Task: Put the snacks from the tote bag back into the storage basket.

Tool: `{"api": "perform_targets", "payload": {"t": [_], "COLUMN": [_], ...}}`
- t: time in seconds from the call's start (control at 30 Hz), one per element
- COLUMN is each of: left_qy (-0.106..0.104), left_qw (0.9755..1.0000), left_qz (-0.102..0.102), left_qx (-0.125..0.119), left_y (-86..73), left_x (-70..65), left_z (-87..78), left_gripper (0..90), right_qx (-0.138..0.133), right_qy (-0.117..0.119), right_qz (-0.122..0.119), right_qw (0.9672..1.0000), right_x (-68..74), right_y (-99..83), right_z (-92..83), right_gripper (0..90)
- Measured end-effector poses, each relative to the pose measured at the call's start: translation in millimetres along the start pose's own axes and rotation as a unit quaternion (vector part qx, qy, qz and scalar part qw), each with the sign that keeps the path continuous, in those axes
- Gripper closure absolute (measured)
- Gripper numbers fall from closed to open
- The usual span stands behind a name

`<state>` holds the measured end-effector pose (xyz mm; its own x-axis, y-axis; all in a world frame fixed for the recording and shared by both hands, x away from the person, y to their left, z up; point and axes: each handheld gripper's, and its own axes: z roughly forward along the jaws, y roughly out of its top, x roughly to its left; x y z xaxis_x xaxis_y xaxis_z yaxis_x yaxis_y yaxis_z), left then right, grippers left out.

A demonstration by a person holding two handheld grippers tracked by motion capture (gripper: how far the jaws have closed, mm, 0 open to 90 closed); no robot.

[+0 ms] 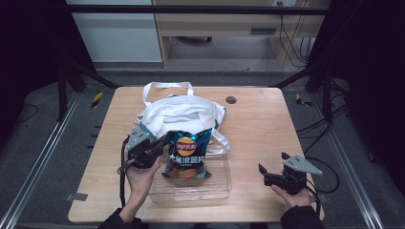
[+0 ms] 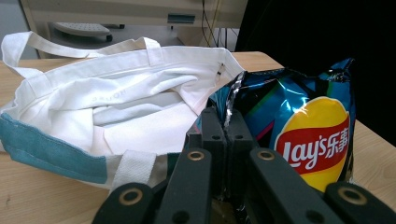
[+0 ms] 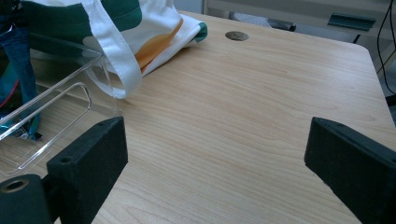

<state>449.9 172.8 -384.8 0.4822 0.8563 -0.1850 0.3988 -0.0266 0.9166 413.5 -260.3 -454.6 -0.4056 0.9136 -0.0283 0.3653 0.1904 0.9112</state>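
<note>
There is one table [image 1: 258, 124], and on it one white tote bag [image 1: 179, 114], one clear plastic bin [image 1: 217, 179] and one blue bag of chips [image 1: 187, 152]. The tote has two handles, one lying toward the far edge [image 1: 167, 87] and one trailing beside the bin [image 3: 114, 60]. Two grippers are counted, the left gripper [image 1: 165, 141] and the right gripper [image 1: 273, 168], each with two black jaws, and two hands hold them, one each.

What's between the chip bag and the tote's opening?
Nothing visible. The left gripper holds the chip bag by its top edge, right beside the tote bag, whose mouth gapes open toward it. The right gripper sits well aside.
</note>
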Motion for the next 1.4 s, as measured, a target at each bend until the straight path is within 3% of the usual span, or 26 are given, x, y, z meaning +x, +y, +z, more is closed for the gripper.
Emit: {"api": "perform_targets", "payload": {"t": [0.4, 0.7, 0.9, 1.4], "left_qy": [-0.01, -0.019, -0.008, -0.006], "left_qw": [0.9998, 0.9994, 0.9987, 0.9991], "left_qz": [0.012, 0.019, 0.048, 0.037], "left_qx": [-0.008, -0.022, -0.017, -0.017], "left_y": [-0.3, 0.3, -1.1, 2.3], "left_x": [4.5, 6.2, -1.2, 4.6], "left_z": [3.1, -0.2, -0.9, -15.1], "left_gripper": [87.8, 75.3, 65.6, 57.6], "right_qx": [0.002, 0.002, -0.001, -0.003], "right_qy": [0.001, 0.002, 0.003, 0.002], "right_qz": [-0.002, -0.001, 0.0, 0.0], "right_qw": [1.0, 1.0, 1.0, 1.0], "right_x": [0.1, -0.2, -0.4, -0.6], "right_y": [-0.4, -0.1, 0.0, 0.4], "right_z": [2.4, 0.8, -0.5, -1.5], "right_gripper": [6.3, 6.3, 6.3, 6.3]}}
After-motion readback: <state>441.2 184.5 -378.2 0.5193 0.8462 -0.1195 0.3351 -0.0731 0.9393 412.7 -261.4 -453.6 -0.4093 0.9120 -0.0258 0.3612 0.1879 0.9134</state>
